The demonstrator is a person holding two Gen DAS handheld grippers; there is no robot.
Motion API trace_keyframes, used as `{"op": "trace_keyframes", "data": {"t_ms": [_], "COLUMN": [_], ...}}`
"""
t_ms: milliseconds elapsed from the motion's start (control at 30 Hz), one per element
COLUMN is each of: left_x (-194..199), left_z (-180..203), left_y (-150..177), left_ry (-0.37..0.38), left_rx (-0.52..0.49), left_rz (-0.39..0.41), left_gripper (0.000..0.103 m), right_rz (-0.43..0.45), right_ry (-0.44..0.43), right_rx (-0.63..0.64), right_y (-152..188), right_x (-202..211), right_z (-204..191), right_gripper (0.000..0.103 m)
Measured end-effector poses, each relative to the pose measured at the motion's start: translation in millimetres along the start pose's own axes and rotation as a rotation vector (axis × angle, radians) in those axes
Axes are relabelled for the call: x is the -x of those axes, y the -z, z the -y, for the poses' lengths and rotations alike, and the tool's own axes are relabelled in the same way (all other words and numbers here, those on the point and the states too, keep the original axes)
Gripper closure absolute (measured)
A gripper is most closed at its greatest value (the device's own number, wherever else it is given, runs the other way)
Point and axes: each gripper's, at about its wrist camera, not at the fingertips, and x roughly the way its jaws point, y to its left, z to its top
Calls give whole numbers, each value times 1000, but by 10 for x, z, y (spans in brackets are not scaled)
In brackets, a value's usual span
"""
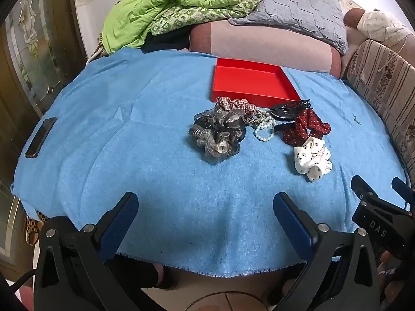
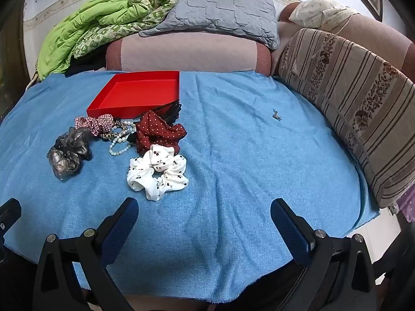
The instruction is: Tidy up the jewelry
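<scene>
A shallow red tray (image 1: 285, 83) (image 2: 109, 103) lies empty on the blue cloth (image 1: 129, 155) (image 2: 246, 155). In front of it sits a small heap: a grey sheer scrunchie (image 1: 218, 134) (image 2: 68, 153), a red checked scrunchie (image 1: 234, 105) (image 2: 96, 124), a pearl bracelet (image 1: 264, 129) (image 2: 120, 142), a black claw clip (image 1: 289, 110) (image 2: 170, 112), a dark red dotted scrunchie (image 1: 306, 127) (image 2: 159, 132) and a white spotted scrunchie (image 1: 312, 159) (image 2: 157, 175). My left gripper (image 1: 206, 208) and right gripper (image 2: 205, 215) hover open near the cloth's front edge, holding nothing.
A black phone (image 1: 41, 137) lies at the cloth's left side. Behind are a green quilt (image 1: 166, 7) (image 2: 98, 23), a grey pillow (image 1: 298, 10) (image 2: 220, 7) and a pink cushion (image 2: 186, 51). A striped cushion (image 2: 358, 119) borders the right. A tiny trinket (image 2: 276, 115) lies alone on the cloth.
</scene>
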Motion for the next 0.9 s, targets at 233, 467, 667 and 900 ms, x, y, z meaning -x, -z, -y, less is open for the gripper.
{"op": "trace_keyframes", "data": {"t_ms": [233, 467, 667, 900], "left_x": [7, 72, 77, 121], "left_z": [-4, 36, 39, 101], "left_y": [100, 126, 139, 136], "left_ry": [-4, -6, 8, 20], "left_rx": [-2, -28, -30, -54], "left_rz": [-11, 2, 0, 10], "left_gripper": [0, 0, 0, 0], "right_rz": [1, -1, 3, 6], "right_ry": [5, 6, 4, 1], "right_rx": [2, 4, 2, -1], "right_y": [3, 6, 29, 31], "right_x": [-4, -1, -21, 35], "right_z": [4, 15, 50, 29], "right_gripper": [0, 0, 0, 0]}}
